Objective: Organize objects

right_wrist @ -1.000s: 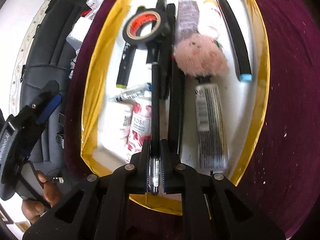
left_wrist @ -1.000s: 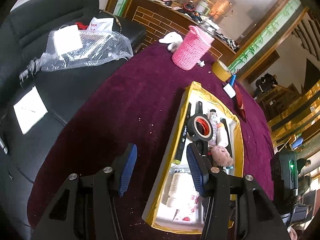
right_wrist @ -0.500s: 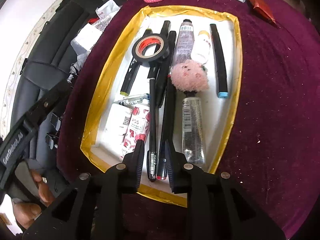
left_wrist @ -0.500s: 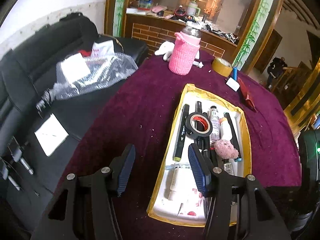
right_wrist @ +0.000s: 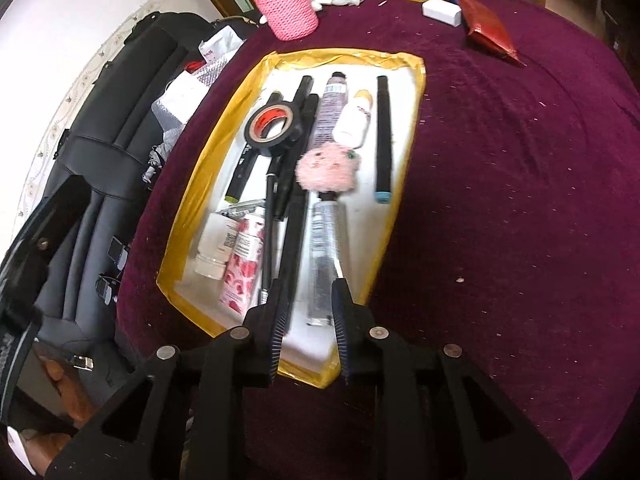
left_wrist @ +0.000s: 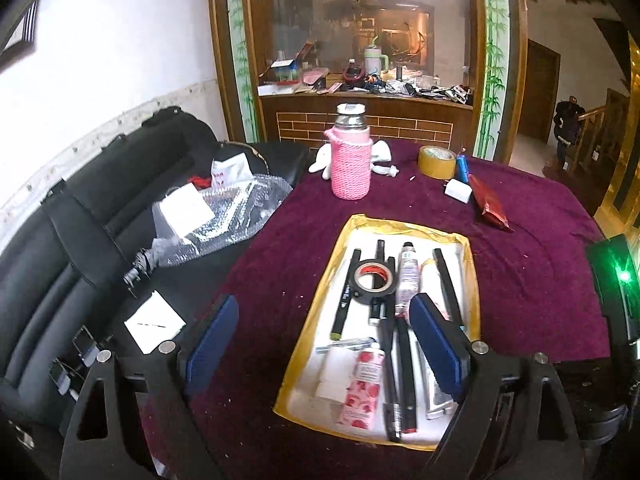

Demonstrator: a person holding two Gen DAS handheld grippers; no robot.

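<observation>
A table (left_wrist: 540, 264) covered in dark purple cloth fills most of both views, with a black sofa (left_wrist: 60, 280) along its left side carrying a sheet of bubble wrap (left_wrist: 232, 216) and white papers. Near the middle of the cloth lies a shallow white tray (right_wrist: 416, 92) with a yellow rim, and every sorted item rests inside it. The left gripper (left_wrist: 324, 344) hangs above the near left edge of the tray; its jaws have just been opening and now stand wide apart, with nothing between the blue pads. The right gripper (right_wrist: 308, 320) hangs above the near end of the tray; its jaws have just been opening slightly, stand only a narrow way apart and hold nothing, the tray contents lying free below them. At the far side of the table stands a bottle in a pink knitted sleeve (left_wrist: 350, 160), with a roll of tan tape (left_wrist: 437, 161) to its right. Inside the tray, a long black marker with a blue cap (right_wrist: 383, 136) lies along the right side, a silver tube (right_wrist: 324, 256) lies near the centre, a roll of black tape (right_wrist: 274, 128) rests on several black pens (right_wrist: 280, 184) at the far left, a rose-patterned tube (right_wrist: 244, 264) lies beside a white bottle (right_wrist: 216, 244) at the near left, and a pink fluffy ball (right_wrist: 328, 170) sits in the middle
</observation>
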